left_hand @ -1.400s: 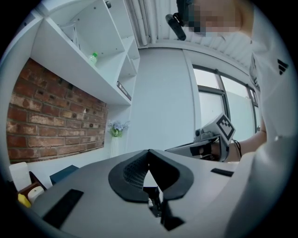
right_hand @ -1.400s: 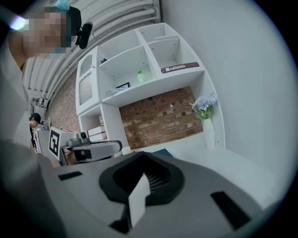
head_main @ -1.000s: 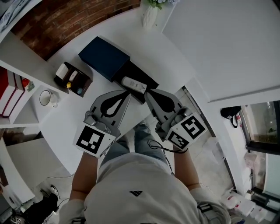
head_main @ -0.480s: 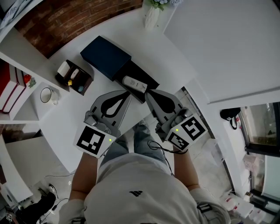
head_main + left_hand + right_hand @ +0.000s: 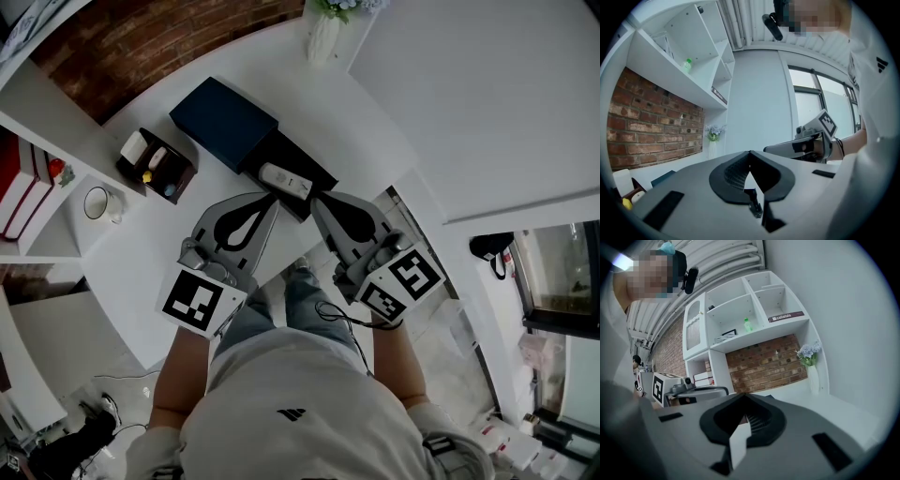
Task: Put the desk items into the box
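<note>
While we hold the left tongs (image 5: 273, 200) and the right tongs (image 5: 317, 198) side by side, both closed and empty, the box (image 5: 322, 171) with a remote (image 5: 286, 180) inside lies just ahead of their tips, and an organizer (image 5: 156, 168) stands further left.

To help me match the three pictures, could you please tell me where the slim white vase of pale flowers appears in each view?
Head view: the slim white vase of pale flowers is at the top edge, near the middle.
Left gripper view: the vase is left of centre, at mid height.
Right gripper view: the vase is right of centre, at mid height.
Shared landmark: the red brick wall, to the vase's left in every view.
</note>
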`<state>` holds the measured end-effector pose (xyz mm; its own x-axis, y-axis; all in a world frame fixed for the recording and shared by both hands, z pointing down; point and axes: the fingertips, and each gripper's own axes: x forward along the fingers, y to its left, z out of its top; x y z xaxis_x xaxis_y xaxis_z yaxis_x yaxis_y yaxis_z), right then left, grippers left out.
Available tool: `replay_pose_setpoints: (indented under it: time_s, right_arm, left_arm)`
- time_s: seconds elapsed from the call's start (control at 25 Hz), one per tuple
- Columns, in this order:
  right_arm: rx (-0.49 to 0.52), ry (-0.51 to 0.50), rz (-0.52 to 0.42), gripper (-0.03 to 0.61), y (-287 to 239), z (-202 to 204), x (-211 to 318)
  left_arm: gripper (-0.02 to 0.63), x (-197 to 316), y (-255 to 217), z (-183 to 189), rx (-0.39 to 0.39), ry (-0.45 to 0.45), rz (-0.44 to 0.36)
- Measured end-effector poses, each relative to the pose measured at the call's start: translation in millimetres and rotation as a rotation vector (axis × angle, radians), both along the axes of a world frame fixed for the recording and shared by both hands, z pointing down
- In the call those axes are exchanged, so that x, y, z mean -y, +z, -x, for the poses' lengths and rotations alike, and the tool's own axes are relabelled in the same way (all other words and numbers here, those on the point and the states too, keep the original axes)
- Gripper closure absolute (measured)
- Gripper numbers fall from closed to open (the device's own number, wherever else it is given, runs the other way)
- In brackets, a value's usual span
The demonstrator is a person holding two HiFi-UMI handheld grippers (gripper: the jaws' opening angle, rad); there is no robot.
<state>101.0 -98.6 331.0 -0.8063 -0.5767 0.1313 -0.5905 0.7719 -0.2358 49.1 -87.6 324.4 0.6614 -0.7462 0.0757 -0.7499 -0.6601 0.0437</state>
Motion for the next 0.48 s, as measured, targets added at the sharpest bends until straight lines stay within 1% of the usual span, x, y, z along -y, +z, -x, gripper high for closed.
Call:
replay_pose_setpoints:
  time_s: [0.24,0.48]
  right_arm:
    - [-0.019,-0.064,-0.016,0.571,-3,14,4]
    - [-0.026,-0.174,-0.031,0.571,-8,44,7]
  left_arm:
    - [0.603,2,-2,11,-0.005,-0.063,-0.008]
    - [0.603,-1,-8,41,-0.022,-0.182,-0.023]
